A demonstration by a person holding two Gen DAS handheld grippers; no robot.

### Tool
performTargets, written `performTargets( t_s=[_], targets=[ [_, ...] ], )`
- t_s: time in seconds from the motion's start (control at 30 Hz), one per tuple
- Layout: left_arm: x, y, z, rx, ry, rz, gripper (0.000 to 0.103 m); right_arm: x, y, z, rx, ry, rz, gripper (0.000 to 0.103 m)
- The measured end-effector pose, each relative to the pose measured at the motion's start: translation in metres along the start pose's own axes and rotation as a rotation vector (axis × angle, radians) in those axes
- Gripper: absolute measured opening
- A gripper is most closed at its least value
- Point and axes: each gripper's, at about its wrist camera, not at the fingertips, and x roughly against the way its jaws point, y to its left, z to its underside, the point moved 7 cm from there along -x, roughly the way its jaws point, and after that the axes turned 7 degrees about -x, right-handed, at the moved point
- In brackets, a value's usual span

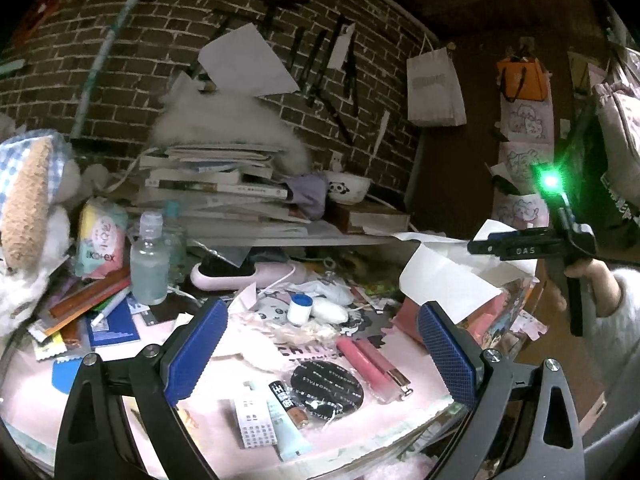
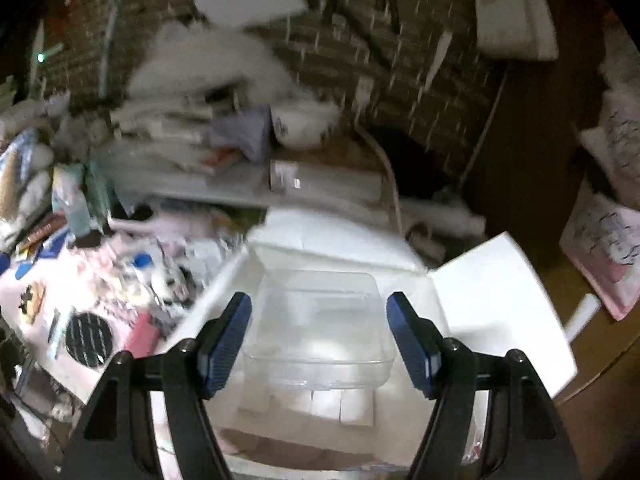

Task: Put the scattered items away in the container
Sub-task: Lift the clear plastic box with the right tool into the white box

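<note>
The left gripper [image 1: 320,354] hovers with its jaws released and nothing between them over a cluttered pink tabletop [image 1: 224,364]. Between the blue pads lie the scattered items: two pink lip-gloss tubes [image 1: 370,364] side by side, a round black patterned compact [image 1: 328,392] just beside them, a small battery [image 1: 290,404], a pale blue tube [image 1: 288,432] and a white gridded packet [image 1: 256,426]. Beyond the jaws stand a little white jar with a blue cap [image 1: 300,308] and a white oval lump [image 1: 330,313]; farther left of the left jaw, a clear bottle [image 1: 149,266] and a tissue pack [image 1: 100,236] rest before a stack of books [image 1: 216,184].

The right gripper [image 2: 319,340], seen in the left view at far right [image 1: 486,246] in a person's hand [image 1: 592,284], also has its jaws spread and empty. Directly ahead between them sits the clear plastic container [image 2: 320,332], open-topped, resting inside a white box with raised flaps [image 2: 492,300]. The right view is motion-blurred; the black compact [image 2: 89,338] and a pink tube [image 2: 142,336] show outside the left jaw, apart from the container.
</note>
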Motion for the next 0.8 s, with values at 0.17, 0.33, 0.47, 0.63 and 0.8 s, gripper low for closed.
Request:
performTargets(
  t_s=[0.17, 0.33, 0.47, 0.63, 0.8],
  targets=[
    [0.000, 0.000, 0.001, 0.001, 0.003, 0.000, 0.095, -0.037, -0.005, 0.011, -0.008, 0.181, -0.047, 0.068],
    [0.001, 0.003, 0.002, 0.006, 0.006, -0.011, 0.095, -0.066, -0.004, 0.026, -0.015, 0.346, -0.108, 0.068],
    [-0.001, 0.006, 0.003, 0.011, 0.013, -0.018, 0.095, -0.074, -0.006, 0.028, -0.027, 0.392, -0.110, 0.068],
    [-0.003, 0.006, 0.004, 0.014, 0.019, -0.018, 0.095, -0.076, -0.010, 0.030, 0.001, 0.406, -0.076, 0.067],
    [-0.007, 0.010, 0.010, 0.013, 0.052, -0.040, 0.095, -0.078, -0.015, 0.028, 0.004, 0.415, -0.068, 0.068]
  ],
)
